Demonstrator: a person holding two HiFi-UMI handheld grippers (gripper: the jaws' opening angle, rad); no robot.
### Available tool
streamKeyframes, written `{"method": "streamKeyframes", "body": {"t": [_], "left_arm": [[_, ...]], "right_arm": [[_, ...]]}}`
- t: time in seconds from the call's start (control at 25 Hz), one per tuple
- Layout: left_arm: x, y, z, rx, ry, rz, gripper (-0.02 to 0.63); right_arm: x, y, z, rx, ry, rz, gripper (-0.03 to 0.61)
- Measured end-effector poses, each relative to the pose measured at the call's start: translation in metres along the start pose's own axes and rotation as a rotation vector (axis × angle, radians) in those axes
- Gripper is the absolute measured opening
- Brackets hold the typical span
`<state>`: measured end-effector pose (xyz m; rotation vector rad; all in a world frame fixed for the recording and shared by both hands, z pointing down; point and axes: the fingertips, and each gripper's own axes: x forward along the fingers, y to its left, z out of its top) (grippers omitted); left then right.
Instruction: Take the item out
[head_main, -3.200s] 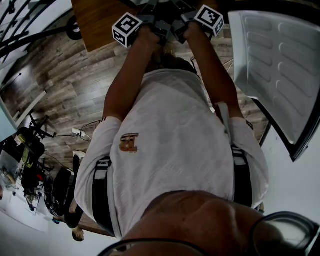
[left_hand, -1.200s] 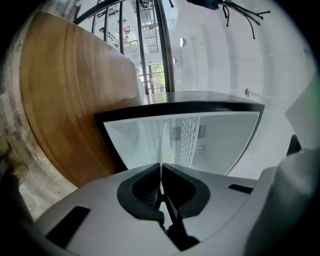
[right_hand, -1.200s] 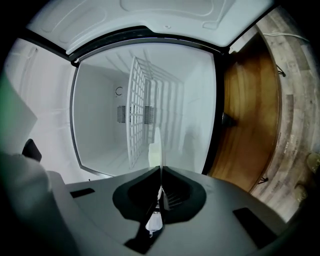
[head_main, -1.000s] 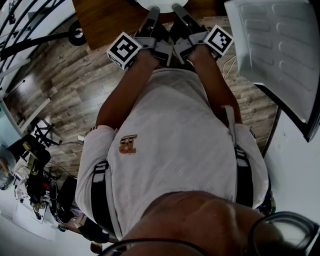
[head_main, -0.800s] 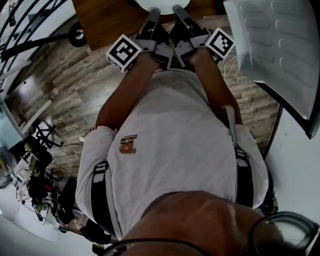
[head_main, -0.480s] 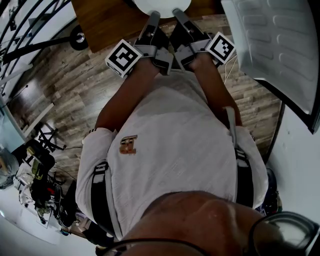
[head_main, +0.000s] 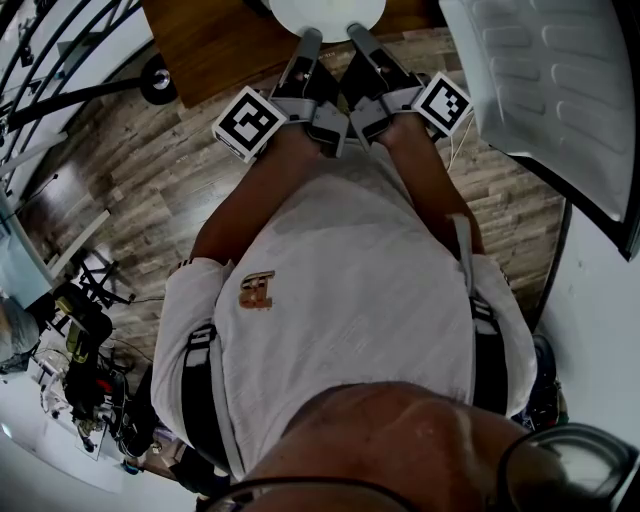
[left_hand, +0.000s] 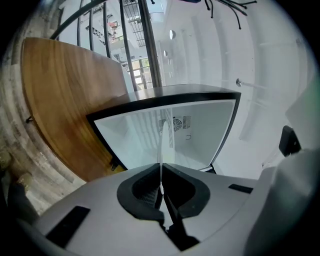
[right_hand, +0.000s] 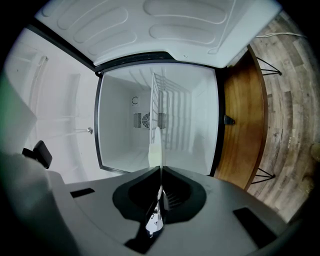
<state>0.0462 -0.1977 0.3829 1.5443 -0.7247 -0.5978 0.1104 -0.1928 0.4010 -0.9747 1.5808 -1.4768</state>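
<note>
A round white plate (head_main: 328, 14) shows at the top edge of the head view, held out in front of the person. My left gripper (head_main: 307, 38) is shut on its left rim and my right gripper (head_main: 356, 32) on its right rim. In the left gripper view the plate (left_hand: 161, 145) appears edge-on as a thin white line rising from the closed jaws (left_hand: 161, 190). The right gripper view shows the same thin edge (right_hand: 156, 152) pinched between its jaws (right_hand: 160, 192). Both face an open white fridge (right_hand: 120, 125).
The fridge interior (left_hand: 150, 140) holds a wire shelf (right_hand: 167, 107) and a fan vent (right_hand: 146, 120). Its open door (head_main: 560, 90) stands at the right. A wooden cabinet (head_main: 215, 40) stands beside it on the plank floor (head_main: 130, 170). Clutter (head_main: 75, 370) lies at lower left.
Both grippers, still shut on the plate, have come slightly lower in the head view, and more of the white plate shows at the top edge.
</note>
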Motion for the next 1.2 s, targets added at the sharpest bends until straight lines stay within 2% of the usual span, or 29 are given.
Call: {"method": "streamKeyframes", "body": {"t": [1.2], "left_arm": [[-0.0041,0.0032,0.0010,0.004,-0.027,0.015,0.025]], "right_arm": [[0.0012,-0.0016,-0.0033,-0.007,0.036,-0.004,0.040]]}}
